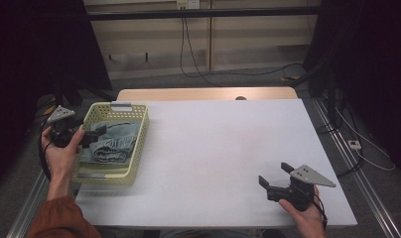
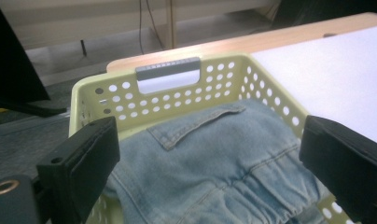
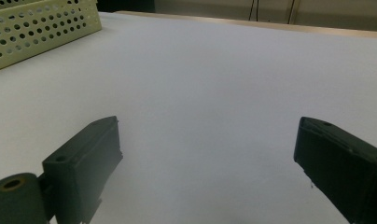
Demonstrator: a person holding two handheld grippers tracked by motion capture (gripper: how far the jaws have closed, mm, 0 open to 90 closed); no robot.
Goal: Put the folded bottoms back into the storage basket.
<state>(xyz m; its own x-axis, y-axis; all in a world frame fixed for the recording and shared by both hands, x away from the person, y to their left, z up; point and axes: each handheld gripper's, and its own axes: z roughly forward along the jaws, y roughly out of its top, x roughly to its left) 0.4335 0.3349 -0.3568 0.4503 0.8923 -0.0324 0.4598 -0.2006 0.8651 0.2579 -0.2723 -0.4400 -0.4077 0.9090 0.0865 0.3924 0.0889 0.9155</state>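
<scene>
Folded light-blue denim garment (image 2: pixel 214 163) lying inside pale yellow perforated plastic basket (image 1: pixel 139 119) at left edge of white table (image 1: pixel 223 148). Left gripper (image 1: pixel 97 133) held at basket's left rim, jaws spread wide, poised just above the denim, one jaw to each side of it in left gripper view; nothing gripped. Grey handle (image 2: pixel 168 70) on basket's far wall. Right gripper (image 1: pixel 274 174) low over bare table near front right corner, jaws wide apart, empty, well apart from basket and denim.
</scene>
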